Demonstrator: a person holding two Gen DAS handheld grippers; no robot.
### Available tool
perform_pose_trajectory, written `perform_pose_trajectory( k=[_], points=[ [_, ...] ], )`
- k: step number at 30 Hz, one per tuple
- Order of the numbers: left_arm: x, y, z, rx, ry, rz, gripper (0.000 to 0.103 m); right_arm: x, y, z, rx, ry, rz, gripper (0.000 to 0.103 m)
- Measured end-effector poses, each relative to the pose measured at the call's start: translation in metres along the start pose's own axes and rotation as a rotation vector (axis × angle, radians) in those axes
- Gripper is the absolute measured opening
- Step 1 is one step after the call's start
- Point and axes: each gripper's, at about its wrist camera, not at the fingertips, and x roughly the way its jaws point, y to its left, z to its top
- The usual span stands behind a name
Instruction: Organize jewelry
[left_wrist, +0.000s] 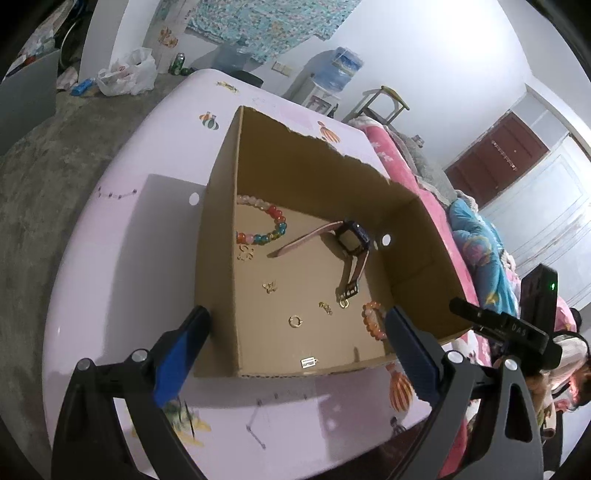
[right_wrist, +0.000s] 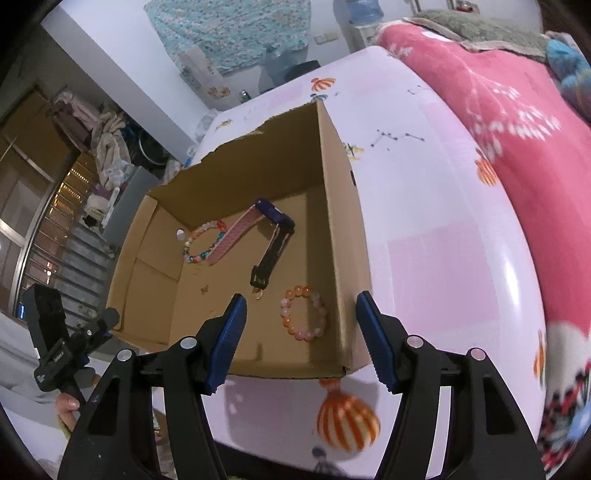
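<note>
The jewelry is lying gathered inside the cardboard box (left_wrist: 258, 155) on the worktop (left_wrist: 129, 221): a watch (left_wrist: 352, 240), two bead bracelets (left_wrist: 264, 225) and small gold pieces. Both the left hand-held gripper (left_wrist: 297, 325) and right hand-held gripper (right_wrist: 301, 325) are being held wide and empty above it. Little seems left, though nothing outside is being shown clearly.

Pink table (left_wrist: 147, 229) w/ cardboard box (left_wrist: 221, 258) on it.

Cool, even indoor light; soft shadows fall inside the cardboard box (left_wrist: 258, 177). Fisheye bends the edges, dark corners, slight blur low right.
</note>
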Motion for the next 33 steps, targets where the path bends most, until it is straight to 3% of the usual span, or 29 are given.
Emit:
perform_pose_trajectory(
  k=[10, 13, 16, 21, 26, 33],
  points=[
    [-0.022, -0.006, -0.053, 0.017, 0.031, -0.001, 0.093, -0.018, -0.01, -0.05, 0.044, -0.024, -0.006, 0.06],
    [-0.023, -0.009, -0.06, 0.059, 0.004, 0.016, 0.093, -0.018, -0.013, -0.051, 0.046, -0.046, 0.013, 0.06],
    [-0.034, -0.012, -0.062, 0.076, -0.043, 0.024, 0.094, -0.033, -0.013, -0.058, 0.038, -0.095, -0.026, 0.063],
    [-0.066, -0.016, -0.073, 0.097, -0.159, 0.122, 0.094, -0.065, -0.008, -0.079, 0.014, -0.184, -0.122, 0.075],
    [-0.092, -0.036, -0.09, 0.17, -0.244, 0.216, 0.097, -0.083, 0.004, -0.104, -0.041, -0.216, -0.179, 0.084],
    [-0.102, -0.064, -0.112, 0.227, -0.287, 0.339, 0.098, -0.087, 0.04, -0.126, -0.151, -0.242, -0.197, 0.093]
  ],
)
